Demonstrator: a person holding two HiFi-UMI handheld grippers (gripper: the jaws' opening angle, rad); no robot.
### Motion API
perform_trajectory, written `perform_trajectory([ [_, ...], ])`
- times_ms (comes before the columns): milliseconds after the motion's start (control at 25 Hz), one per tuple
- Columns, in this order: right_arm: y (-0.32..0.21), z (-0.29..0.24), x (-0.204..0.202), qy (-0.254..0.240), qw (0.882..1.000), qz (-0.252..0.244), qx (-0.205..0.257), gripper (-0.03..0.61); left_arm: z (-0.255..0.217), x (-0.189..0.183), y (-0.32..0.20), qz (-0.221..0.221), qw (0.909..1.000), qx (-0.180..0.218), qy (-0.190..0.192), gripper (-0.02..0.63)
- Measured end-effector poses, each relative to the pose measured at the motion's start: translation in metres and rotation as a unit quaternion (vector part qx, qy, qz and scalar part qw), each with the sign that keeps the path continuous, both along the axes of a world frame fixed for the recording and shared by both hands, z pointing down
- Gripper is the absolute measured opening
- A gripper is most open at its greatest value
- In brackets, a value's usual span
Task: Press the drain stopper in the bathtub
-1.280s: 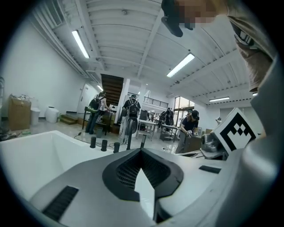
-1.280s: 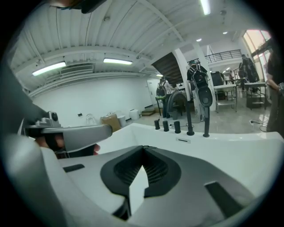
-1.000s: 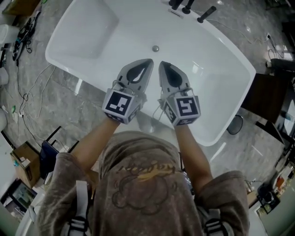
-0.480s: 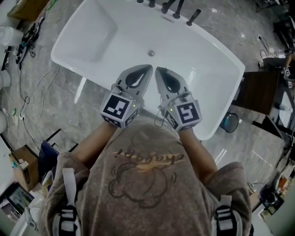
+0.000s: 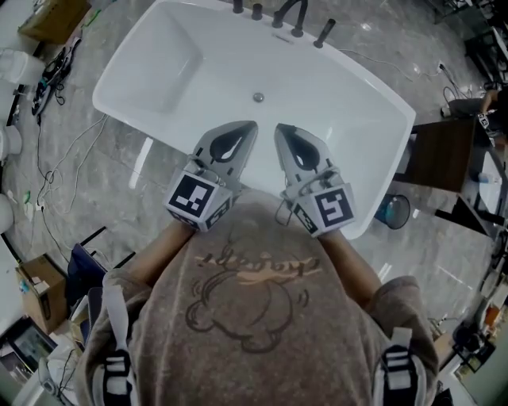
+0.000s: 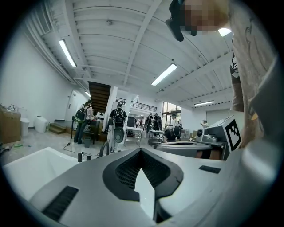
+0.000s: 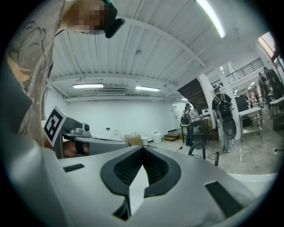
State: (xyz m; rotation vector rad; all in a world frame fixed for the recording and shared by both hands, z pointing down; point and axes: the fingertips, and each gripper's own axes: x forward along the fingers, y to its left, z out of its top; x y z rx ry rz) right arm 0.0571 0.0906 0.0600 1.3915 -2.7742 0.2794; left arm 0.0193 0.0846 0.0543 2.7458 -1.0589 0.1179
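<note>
The left hand-held gripper (image 5: 248, 127) and the right hand-held gripper (image 5: 282, 130) are being held shut and empty over the near edge of the bathtub (image 5: 159, 71). The drain stopper (image 5: 258, 97) is sitting in the tub, a little past their tips.

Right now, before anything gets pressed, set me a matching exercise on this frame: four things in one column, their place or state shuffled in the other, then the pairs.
1. drain stopper
2. faucet fittings
3. left gripper
4. round bin

A. on the floor, by the tub's right end
B. tongs shut, empty, above the bathtub's near side
C. in the tub floor, nothing touching it
D. on the tub's far rim

Pairs: 1-C, 2-D, 3-B, 4-A
</note>
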Motion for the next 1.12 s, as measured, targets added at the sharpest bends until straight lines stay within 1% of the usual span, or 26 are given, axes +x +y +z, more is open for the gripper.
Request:
perform_trajectory([
  [120, 0.010, -0.008, 0.005, -0.003, 1.000, -0.006, 0.014, 0.002, -0.006, 0.007, 0.009, 0.007, 0.9998, 0.018, -0.001, 0.000],
  [240, 0.013, -0.012, 0.004, -0.006, 1.000, -0.007, 0.025, 0.002, -0.011, 0.007, 0.015, 0.018, 0.9991, 0.038, -0.007, 0.000],
  [320, 0.012, -0.012, 0.002, -0.010, 0.999, -0.009, 0.031, 0.002, -0.010, 0.006, 0.016, 0.025, 0.9987, 0.044, -0.011, 0.000],
  [520, 0.015, -0.010, 0.000, -0.024, 0.999, -0.027, 0.040, 0.002, 0.000, 0.006, 0.017, 0.025, 0.9986, 0.044, -0.013, 0.000],
  [720, 0.022, -0.009, 0.002, -0.031, 0.998, -0.034, 0.040, 0.001, 0.002, 0.013, 0.022, 0.029, 0.9986, 0.042, -0.011, 0.000],
  [840, 0.024, -0.011, -0.001, -0.041, 0.997, -0.044, 0.048, 0.002, 0.002, 0.013, 0.021, 0.029, 0.9987, 0.042, -0.008, 0.000],
  [1000, 0.031, -0.009, -0.007, -0.041, 0.996, -0.060, 0.045, 0.001, 0.001, 0.007, 0.022, 0.027, 0.9987, 0.042, -0.007, 0.000],
  [1120, 0.034, -0.011, -0.010, -0.050, 0.996, -0.067, 0.042, 0.000, 0.001, 0.002, 0.023, 0.022, 0.9989, 0.041, -0.005, 0.000],
])
